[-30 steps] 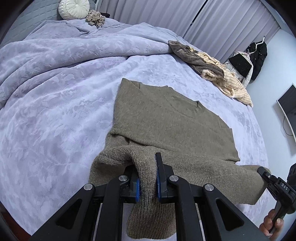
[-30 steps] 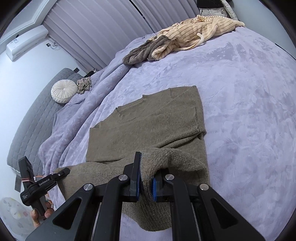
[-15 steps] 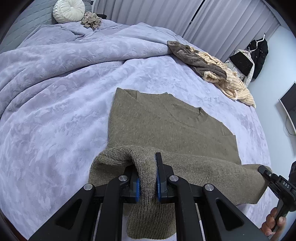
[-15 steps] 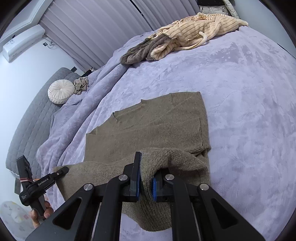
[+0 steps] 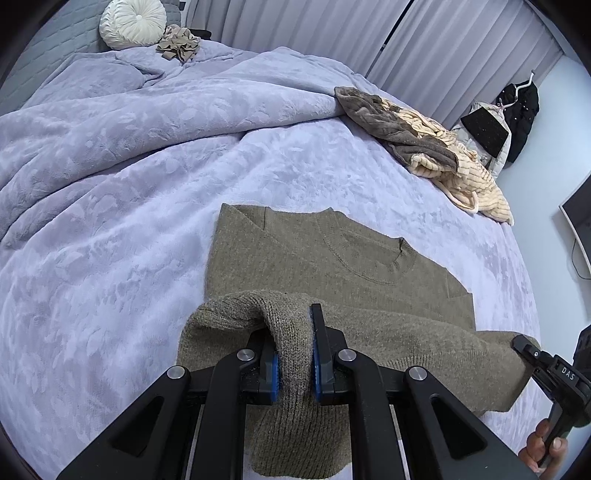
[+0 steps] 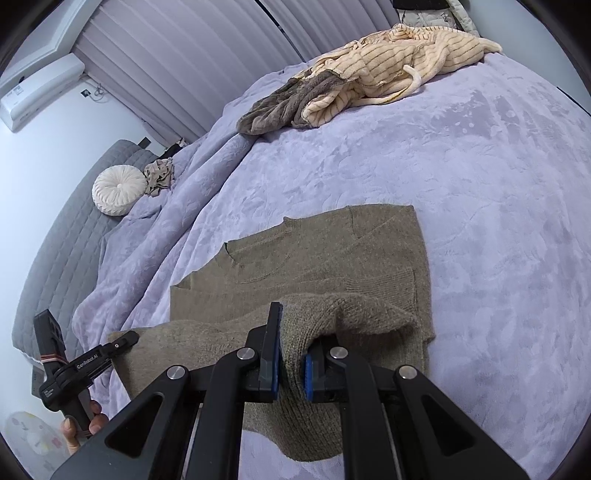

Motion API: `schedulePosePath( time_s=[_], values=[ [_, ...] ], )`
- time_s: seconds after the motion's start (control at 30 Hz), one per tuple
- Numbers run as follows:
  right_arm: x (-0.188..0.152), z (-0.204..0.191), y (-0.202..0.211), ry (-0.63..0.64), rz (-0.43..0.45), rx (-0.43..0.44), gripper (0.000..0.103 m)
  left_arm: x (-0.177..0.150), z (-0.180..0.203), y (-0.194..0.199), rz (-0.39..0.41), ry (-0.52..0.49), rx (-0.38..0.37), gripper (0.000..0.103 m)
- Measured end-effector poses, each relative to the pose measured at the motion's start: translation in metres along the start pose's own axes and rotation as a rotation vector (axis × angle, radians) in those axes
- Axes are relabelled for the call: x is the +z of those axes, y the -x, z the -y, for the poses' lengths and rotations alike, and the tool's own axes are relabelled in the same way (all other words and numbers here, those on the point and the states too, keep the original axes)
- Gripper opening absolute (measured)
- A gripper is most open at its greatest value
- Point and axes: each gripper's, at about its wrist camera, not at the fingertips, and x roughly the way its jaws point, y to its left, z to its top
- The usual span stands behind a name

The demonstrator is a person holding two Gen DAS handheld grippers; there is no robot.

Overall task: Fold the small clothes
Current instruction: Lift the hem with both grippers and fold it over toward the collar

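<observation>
An olive-green knit sweater [image 5: 332, 266] lies on the lilac bed cover [image 5: 110, 229], neckline away from me, sleeves folded in. My left gripper [image 5: 294, 354] is shut on the left corner of its bottom hem, lifted above the lower body. My right gripper [image 6: 291, 354] is shut on the right corner of the same hem of the sweater [image 6: 303, 254]. The hem stretches between the two grippers. Each gripper shows at the edge of the other's view: the right one [image 5: 524, 345] and the left one [image 6: 122, 341].
A heap of brown and cream striped clothes [image 5: 424, 140] lies at the far side of the bed. A round white cushion [image 5: 133, 22] and a crumpled beige garment [image 5: 179, 42] sit by the headboard. Curtains [image 5: 332, 29] hang behind.
Both grippers have carried the lifted hem forward over the sweater toward the neckline. The flat part showing beyond the hem is shorter.
</observation>
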Motion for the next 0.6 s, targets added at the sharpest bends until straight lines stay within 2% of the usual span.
schedulePosePath(
  time_s=[0.6],
  values=[
    [0.029, 0.009, -0.031, -0.041, -0.025, -0.020, 0.010, 0.029, 0.009, -0.035, -0.032, -0.008, 0.022, 0.014]
  ],
)
